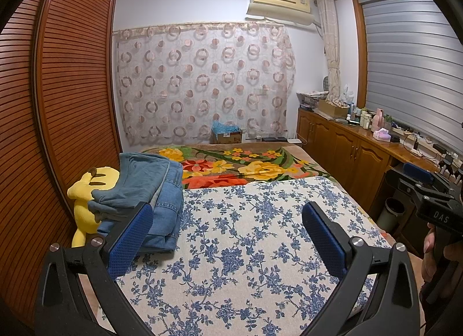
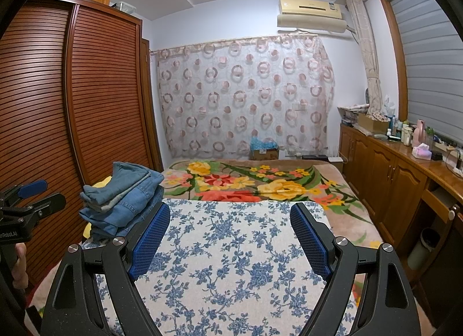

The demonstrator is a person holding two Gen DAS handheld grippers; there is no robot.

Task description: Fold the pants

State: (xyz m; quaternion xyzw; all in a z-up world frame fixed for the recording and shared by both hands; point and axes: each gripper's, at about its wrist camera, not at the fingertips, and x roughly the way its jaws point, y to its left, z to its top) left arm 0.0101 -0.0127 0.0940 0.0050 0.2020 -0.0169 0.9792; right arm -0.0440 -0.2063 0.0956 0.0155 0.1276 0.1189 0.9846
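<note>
A stack of folded blue denim pants (image 1: 144, 194) lies at the left edge of the blue-flowered white cloth (image 1: 246, 249) on the bed; it also shows in the right wrist view (image 2: 124, 197). My left gripper (image 1: 228, 214) is open and empty, held above the cloth, its left finger just in front of the stack. My right gripper (image 2: 230, 214) is open and empty above the same cloth (image 2: 231, 263), the stack just beyond its left finger. The right gripper shows at the right edge of the left wrist view (image 1: 428, 194).
A yellow plush toy (image 1: 86, 200) lies left of the stack, against the brown slatted wardrobe (image 1: 58, 104). A flowered blanket (image 1: 246, 168) covers the far bed. Wooden cabinets (image 1: 347, 153) with clutter line the right wall; a bin (image 1: 390, 214) stands beside the bed.
</note>
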